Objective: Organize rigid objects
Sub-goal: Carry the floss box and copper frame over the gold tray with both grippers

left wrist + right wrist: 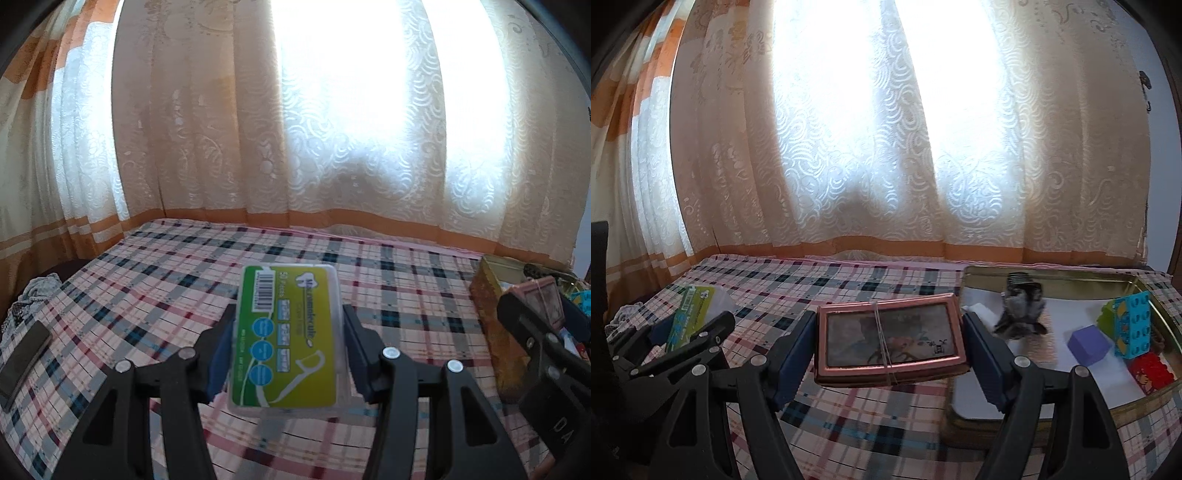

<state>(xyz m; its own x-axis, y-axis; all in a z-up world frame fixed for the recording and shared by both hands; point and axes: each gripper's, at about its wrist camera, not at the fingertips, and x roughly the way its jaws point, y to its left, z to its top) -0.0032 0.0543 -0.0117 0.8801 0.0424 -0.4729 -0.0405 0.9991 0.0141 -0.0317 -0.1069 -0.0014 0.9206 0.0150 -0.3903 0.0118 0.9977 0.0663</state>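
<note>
My left gripper (287,332) is shut on a clear floss-pick box with a green and yellow label (286,339), held above the plaid cloth. My right gripper (889,341) is shut on a pink-framed flat case bound with a rubber band (888,339), held above the cloth just left of a gold tin tray (1052,281). The tray holds a dark figurine (1021,310), a purple cube (1087,345), a blue and green brick block (1130,325) and a red brick (1150,371). The left gripper and floss box (689,314) show at the left of the right wrist view.
A plaid cloth (166,280) covers the surface. A dark phone-like slab (24,354) and a lace cloth (33,291) lie at its left edge. Lace curtains (332,129) hang behind, backlit by a window. The tin tray's side (491,314) shows at the right.
</note>
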